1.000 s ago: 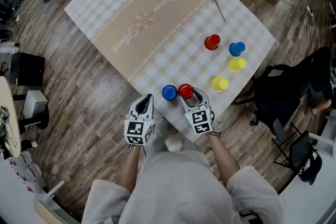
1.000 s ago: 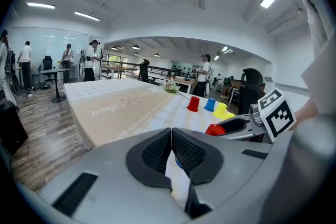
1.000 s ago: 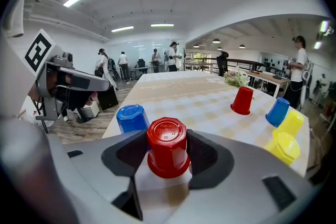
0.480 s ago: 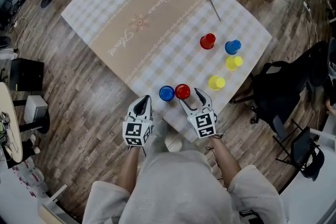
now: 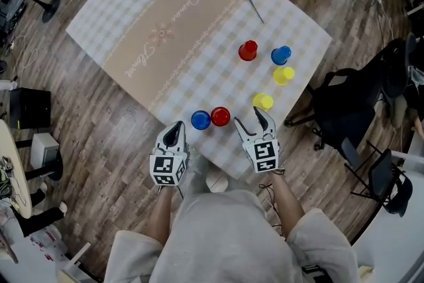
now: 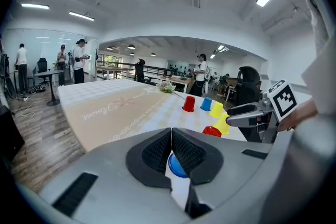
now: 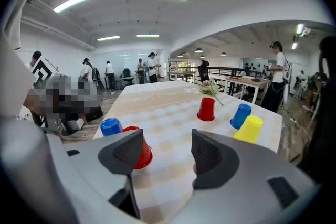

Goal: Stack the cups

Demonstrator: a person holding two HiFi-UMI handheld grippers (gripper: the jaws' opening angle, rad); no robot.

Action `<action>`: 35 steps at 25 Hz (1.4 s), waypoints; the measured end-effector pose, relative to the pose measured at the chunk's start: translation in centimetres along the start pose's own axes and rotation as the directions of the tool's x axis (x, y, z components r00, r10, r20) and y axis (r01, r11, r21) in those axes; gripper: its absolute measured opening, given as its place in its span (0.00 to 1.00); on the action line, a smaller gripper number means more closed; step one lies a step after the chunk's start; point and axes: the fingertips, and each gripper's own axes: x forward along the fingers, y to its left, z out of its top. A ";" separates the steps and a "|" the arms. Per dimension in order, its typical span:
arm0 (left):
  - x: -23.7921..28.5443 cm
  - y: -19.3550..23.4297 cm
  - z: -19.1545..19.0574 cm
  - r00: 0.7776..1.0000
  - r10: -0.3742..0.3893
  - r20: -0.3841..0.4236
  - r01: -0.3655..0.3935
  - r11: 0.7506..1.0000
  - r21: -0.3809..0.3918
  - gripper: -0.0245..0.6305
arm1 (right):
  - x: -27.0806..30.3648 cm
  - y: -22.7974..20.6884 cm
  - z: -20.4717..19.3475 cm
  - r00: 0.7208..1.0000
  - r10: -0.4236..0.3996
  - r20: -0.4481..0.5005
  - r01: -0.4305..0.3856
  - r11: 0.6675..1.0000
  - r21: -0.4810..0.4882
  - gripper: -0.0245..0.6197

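Cups (image 5: pixel 283 75) are standing rim-down on the tablecloth (image 5: pixel 165 30) in the head view, the near red cup (image 5: pixel 220 116) just beside the near blue cup (image 5: pixel 201 120). In the left gripper view, the left gripper (image 6: pixel 170 139) is sitting clenched and empty. In the right gripper view, the right gripper (image 7: pixel 167 152) is gaping (nothing between its jaws). It should be centring on the near red cup before closing.

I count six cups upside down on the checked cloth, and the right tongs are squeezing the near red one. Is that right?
Not quite. The right tongs are open and hold nothing. The near red cup stands free on the checked cloth, just off to their left, as the right gripper view shows. The rest of what you said is right.
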 end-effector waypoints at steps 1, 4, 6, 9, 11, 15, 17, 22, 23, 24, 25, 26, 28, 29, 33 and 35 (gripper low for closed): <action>0.1 0.0 0.0 1.000 -0.001 0.000 0.001 1.000 0.002 0.06 | -0.1 -0.8 0.0 1.000 -0.020 0.001 0.020 1.000 0.006 0.49; 0.3 -0.3 0.2 1.000 -0.004 -0.001 0.004 1.000 0.006 0.06 | -0.6 -3.3 0.1 0.997 -0.082 0.009 0.082 0.996 0.024 0.49; 0.5 -0.4 0.4 1.000 -0.006 0.000 0.006 1.000 0.010 0.06 | -0.6 -4.8 0.2 0.994 -0.112 0.013 0.112 0.993 0.034 0.48; 0.7 -0.6 0.6 1.000 -0.010 -0.002 0.010 1.000 0.013 0.06 | -0.6 -6.5 0.1 0.990 -0.140 0.010 0.139 0.989 0.040 0.49; 0.8 -0.7 0.5 1.000 -0.011 -0.004 0.011 1.000 0.014 0.06 | -0.2 -7.3 -0.4 0.989 -0.148 -0.003 0.148 0.988 0.045 0.49; 0.8 -0.9 0.3 1.000 -0.008 -0.009 0.009 1.000 0.015 0.06 | 0.5 -8.4 -1.9 0.986 -0.162 -0.033 0.164 0.985 0.046 0.49; 0.9 -0.9 0.3 1.000 -0.007 -0.012 0.008 1.000 0.014 0.06 | 0.7 -8.8 -2.0 0.984 -0.176 -0.030 0.177 0.984 0.032 0.48; 1.1 -1.2 0.4 1.000 -0.007 -0.011 0.007 1.000 0.011 0.06 | 0.7 -9.5 -1.7 0.981 -0.193 -0.037 0.194 0.981 0.027 0.48; 1.1 -1.2 0.3 1.000 -0.007 -0.012 0.008 1.000 0.011 0.06 | 0.6 -9.6 -1.6 0.981 -0.193 -0.035 0.194 0.980 0.029 0.48; 1.1 -1.2 0.3 1.000 -0.007 -0.013 0.007 1.000 0.012 0.06 | 0.6 -9.7 -1.6 0.980 -0.194 -0.032 0.195 0.980 0.034 0.48; 1.1 -1.1 0.3 1.000 -0.006 -0.015 0.006 1.000 0.012 0.06 | 0.7 -9.8 -1.7 0.980 -0.195 -0.032 0.196 0.980 0.040 0.48; 1.1 -1.1 0.3 1.000 -0.005 -0.016 0.005 1.000 0.011 0.06 | 0.7 -9.8 -1.8 0.980 -0.194 -0.038 0.196 0.980 0.045 0.48; 1.0 -0.9 0.2 1.000 -0.003 -0.019 0.003 1.000 0.011 0.06 | 1.0 -9.8 -2.4 0.981 -0.185 -0.057 0.188 0.981 0.048 0.48; 1.0 -0.9 0.2 1.000 -0.002 -0.019 0.002 1.000 0.012 0.06 | 1.1 -9.7 -2.7 0.982 -0.179 -0.064 0.183 0.982 0.051 0.48; 0.9 -0.7 0.1 1.000 0.000 -0.020 0.000 1.000 0.013 0.06 | 1.5 -9.4 -3.8 0.982 -0.168 -0.089 0.173 0.983 0.057 0.48; 0.8 -0.7 0.0 1.000 0.001 -0.023 -0.001 1.000 0.014 0.06 | 1.7 -9.4 -4.4 0.981 -0.166 -0.102 0.173 0.983 0.056 0.47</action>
